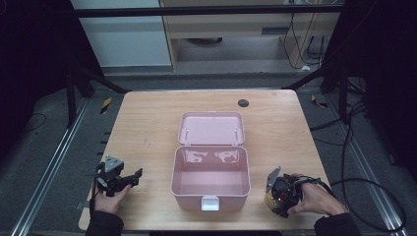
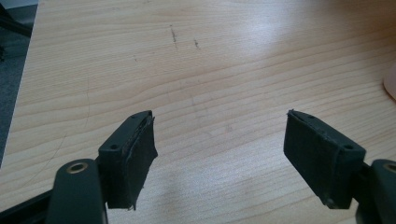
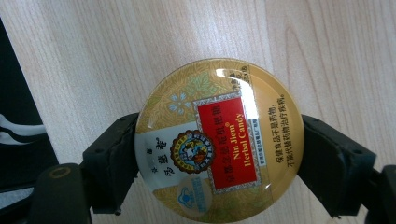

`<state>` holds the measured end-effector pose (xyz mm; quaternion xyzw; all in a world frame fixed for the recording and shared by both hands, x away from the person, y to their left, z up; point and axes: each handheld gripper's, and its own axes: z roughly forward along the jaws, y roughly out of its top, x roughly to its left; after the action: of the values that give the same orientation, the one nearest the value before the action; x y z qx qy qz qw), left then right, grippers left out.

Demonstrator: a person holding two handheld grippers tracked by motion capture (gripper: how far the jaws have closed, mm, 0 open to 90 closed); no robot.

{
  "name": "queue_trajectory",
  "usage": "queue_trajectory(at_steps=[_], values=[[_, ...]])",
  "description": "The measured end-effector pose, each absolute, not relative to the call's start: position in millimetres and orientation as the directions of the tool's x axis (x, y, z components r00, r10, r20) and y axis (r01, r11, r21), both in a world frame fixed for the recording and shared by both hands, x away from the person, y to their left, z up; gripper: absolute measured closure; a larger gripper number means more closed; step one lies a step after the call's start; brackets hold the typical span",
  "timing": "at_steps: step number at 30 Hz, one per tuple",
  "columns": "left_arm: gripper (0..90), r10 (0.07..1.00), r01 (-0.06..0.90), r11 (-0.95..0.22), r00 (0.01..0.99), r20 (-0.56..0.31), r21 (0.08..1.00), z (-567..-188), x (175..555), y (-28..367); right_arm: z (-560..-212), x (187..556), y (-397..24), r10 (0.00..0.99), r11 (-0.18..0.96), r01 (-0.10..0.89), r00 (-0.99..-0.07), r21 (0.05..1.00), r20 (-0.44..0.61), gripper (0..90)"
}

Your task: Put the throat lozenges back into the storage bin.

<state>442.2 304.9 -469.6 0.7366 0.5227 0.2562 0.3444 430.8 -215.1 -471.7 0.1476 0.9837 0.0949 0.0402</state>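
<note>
Item: round candy tin [image 3: 219, 140], gold lid with a red label reading "Nin Jiom Herbal Candy". Count: one. Location: near right corner of the worktop [image 1: 147, 128], clamped across its width between the two jaws of the right tongs [image 3: 219, 154], lid facing that gripper's camera. Being round, it has no long axis; the label text runs roughly crosswise to the jaw line.

Item: pink plastic box [image 1: 210, 183], lid [image 1: 212, 129] thrown back flat toward the far side, white latch [image 1: 210, 203] at the near wall, interior bare. Count: one. Location: centre of the worktop, to the left of the tin as the person sits. The right hand [image 1: 314, 196] is the nearer one to it; probable move is leftward and over the box's right wall.

Item: left tongs [image 2: 219, 154], jaws spread wide, nothing between them, resting near the left edge, well apart from the box. Count of tongs: two.

Item: small dark round disc [image 1: 243, 103] on the far side of the worktop. Count: one.
</note>
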Motion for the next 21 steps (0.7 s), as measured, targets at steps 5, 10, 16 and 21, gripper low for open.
queue_trajectory(at_steps=[5, 10, 16, 21], values=[[24.4, 0.946, 0.594, -0.219, 0.324, 0.02, 0.774, -469.4, 442.1, 304.5, -470.1, 430.0, -215.4, 0.321, 0.932, 0.307, -0.946, 0.194, -0.041, 20.5], [24.4, 0.946, 0.595, -0.22, 0.324, 0.019, 0.773, -469.7, 442.3, 304.3, -462.7, 430.2, -217.8, 0.34, 0.921, 0.323, -0.94, 0.219, -0.043, 20.6], [24.4, 0.945, 0.596, -0.221, 0.326, 0.018, 0.772, -469.7, 442.3, 304.0, -445.5, 430.0, -218.9, 0.362, 0.905, 0.338, -0.931, 0.257, -0.051, 20.7], [24.4, 0.944, 0.598, -0.222, 0.329, 0.017, 0.77, -470.0, 442.4, 303.9, -429.4, 429.9, -219.1, 0.366, 0.898, 0.334, -0.929, 0.285, -0.063, 20.7]])
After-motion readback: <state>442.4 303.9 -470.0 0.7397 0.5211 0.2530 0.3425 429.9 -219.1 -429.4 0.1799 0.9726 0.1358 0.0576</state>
